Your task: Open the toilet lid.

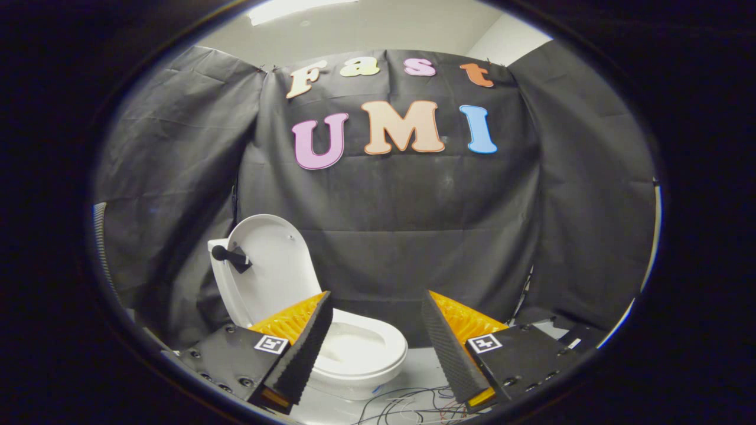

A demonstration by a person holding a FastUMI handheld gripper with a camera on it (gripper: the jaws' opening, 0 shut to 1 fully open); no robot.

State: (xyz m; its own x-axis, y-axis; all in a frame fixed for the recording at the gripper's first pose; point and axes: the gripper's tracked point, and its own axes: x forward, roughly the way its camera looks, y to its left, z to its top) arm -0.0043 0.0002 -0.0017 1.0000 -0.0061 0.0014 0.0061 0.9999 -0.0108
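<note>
— Tongs first: our gripper (375, 330) has its two fingers (310, 348) spread well apart, nothing between them but air. We see ridged, ribbed inner faces on both, and each finger tapers to a wedge. A square printed marker (271, 344) sits on the flat bolted block behind each one.

— And the toilet (360, 354)?

— It stands just ahead of the fingers, mostly between them and a little toward the left one. We read it as glossy, smooth ceramic, with a rounded oval seat rim and a pale bowl inside. The left finger covers part of the toilet's near left side, so we cannot see that edge.

— The lid (274, 268)?

— It is already up: a smooth oval shell standing nearly upright behind the bowl. A dark knob-like handle (230, 257) sticks out from the lid's left edge; we cannot make out how it is fixed.

— Anything else around the toilet?

— Thin loose wires (407, 404) lie tangled on the pale floor (419, 366) just right of its base, partly cut off below. Behind the toilet hangs wrinkled black cloth (390, 224), matte and creased in folds. The tank is largely hidden by the raised lid.
</note>
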